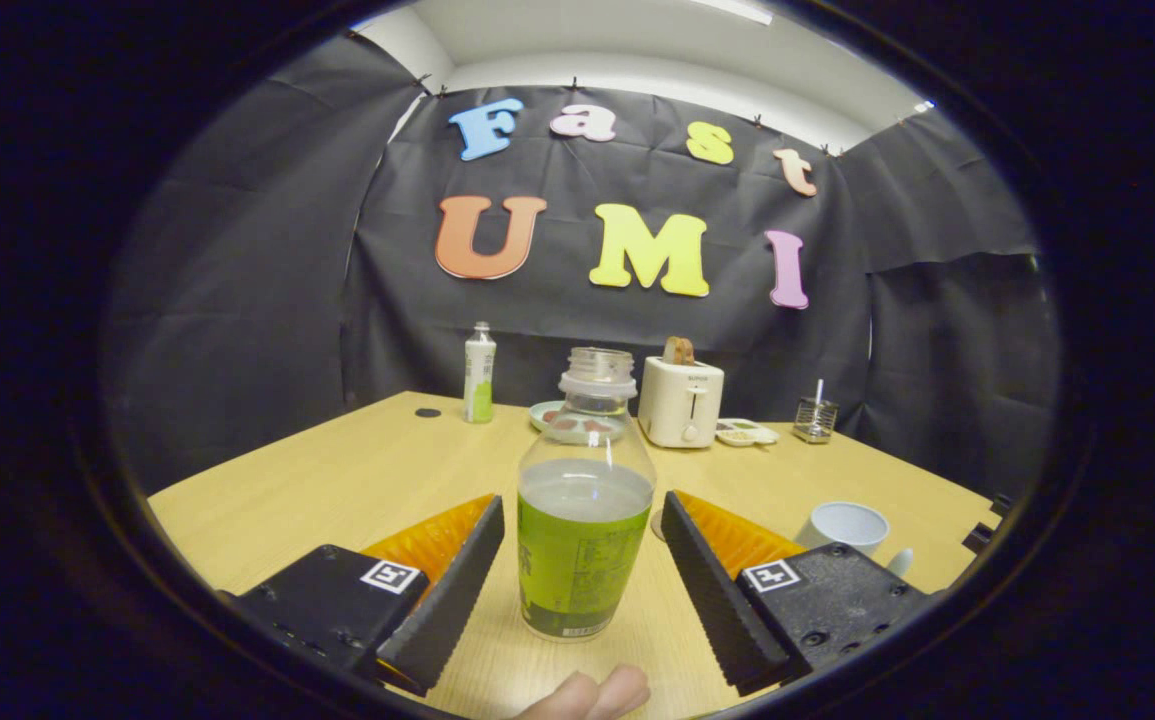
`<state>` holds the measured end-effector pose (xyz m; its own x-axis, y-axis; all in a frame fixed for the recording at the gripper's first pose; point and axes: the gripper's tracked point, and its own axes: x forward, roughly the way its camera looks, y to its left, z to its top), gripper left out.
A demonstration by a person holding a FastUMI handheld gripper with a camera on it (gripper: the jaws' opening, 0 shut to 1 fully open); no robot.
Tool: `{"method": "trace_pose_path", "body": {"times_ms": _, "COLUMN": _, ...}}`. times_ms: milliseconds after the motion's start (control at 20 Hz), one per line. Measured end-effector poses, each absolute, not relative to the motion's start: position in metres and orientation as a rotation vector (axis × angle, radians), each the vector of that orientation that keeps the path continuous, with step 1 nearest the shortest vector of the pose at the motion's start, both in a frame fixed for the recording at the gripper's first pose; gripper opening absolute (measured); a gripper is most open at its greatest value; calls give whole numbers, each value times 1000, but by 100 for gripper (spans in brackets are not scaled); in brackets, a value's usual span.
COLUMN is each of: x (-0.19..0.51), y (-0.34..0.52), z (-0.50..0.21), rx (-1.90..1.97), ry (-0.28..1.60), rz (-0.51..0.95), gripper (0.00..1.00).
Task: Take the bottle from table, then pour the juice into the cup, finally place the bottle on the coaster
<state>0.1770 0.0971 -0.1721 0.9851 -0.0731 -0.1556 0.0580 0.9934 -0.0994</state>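
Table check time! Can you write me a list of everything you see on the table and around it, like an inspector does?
Surface: light wooden table, a small dark disc near its far edge.
Job's things: open bottle, no cap, green label, partly full, standing upright between the gripper's fingers; white cup beyond the right finger; the coaster can't be told for sure.
Clutter: second bottle, toaster with toast in it, plate, small tray, wire holder, all along the far edge.
Gripper: open, fingers either side of the bottle, not touching it.
Cables: nothing seen.
Surroundings: black cloth wall; a person's fingertips below the bottle.
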Motion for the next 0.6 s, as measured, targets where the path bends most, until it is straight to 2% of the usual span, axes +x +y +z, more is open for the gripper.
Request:
{"method": "trace_pose_path", "body": {"times_ms": 100, "x": 183, "y": 98, "z": -167, "rx": -77, "ry": 125, "rz": -75, "gripper": 100}}
{"method": "trace_pose_path", "body": {"times_ms": 300, "x": 189, "y": 95, "z": -172, "rx": -77, "ry": 185, "rz": -100, "gripper": 81}}
{"method": "trace_pose_path", "body": {"times_ms": 600, "x": 170, "y": 98, "z": -146, "rx": -31, "ry": 158, "rz": -52, "gripper": 81}}
